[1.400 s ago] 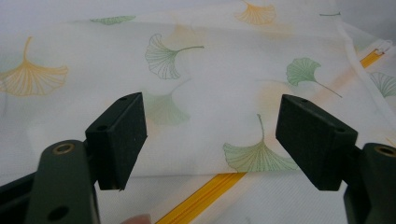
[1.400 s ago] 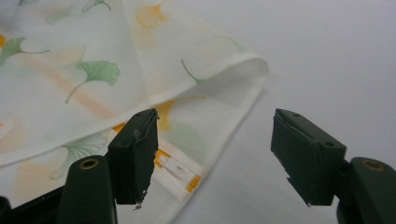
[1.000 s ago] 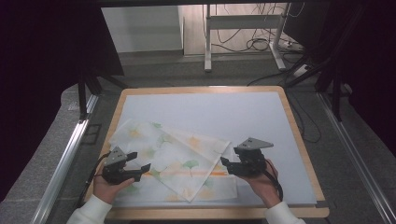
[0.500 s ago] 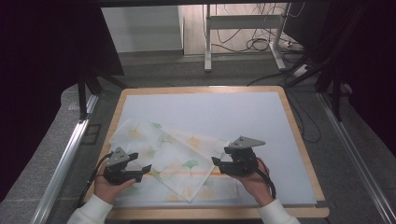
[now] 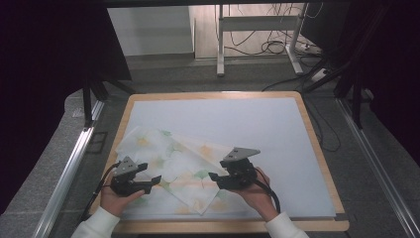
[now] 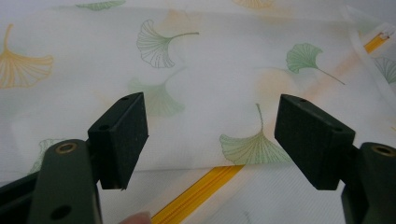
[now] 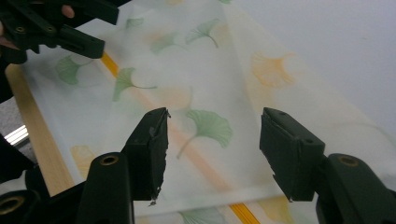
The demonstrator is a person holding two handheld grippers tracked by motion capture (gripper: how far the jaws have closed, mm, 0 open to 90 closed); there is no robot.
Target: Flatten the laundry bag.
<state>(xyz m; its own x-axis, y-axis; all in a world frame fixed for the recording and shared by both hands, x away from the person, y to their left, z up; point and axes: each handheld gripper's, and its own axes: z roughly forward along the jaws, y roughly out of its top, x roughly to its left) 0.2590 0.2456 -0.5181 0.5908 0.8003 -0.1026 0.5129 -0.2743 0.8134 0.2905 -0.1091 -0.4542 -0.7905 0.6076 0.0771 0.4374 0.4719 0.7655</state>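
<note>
Pale blue matting covers the wood-framed table (image 5: 317,148), and on its near left part lies a thin white cloth (image 5: 173,163) printed with green and orange ginkgo leaves, folded over itself so that one point reaches toward the near edge. At the cloth's left margin the left gripper (image 5: 152,181) rests low, jaws spread wide, nothing pinched; in the left gripper view a folded edge and a yellow stripe (image 6: 198,196) run just ahead of its pads. On the opposite side the right gripper (image 5: 214,176) points leftward over the fabric, its jaws apart though they have just been closing, with a green leaf (image 7: 208,126) showing between them and no fabric clamped.
</note>
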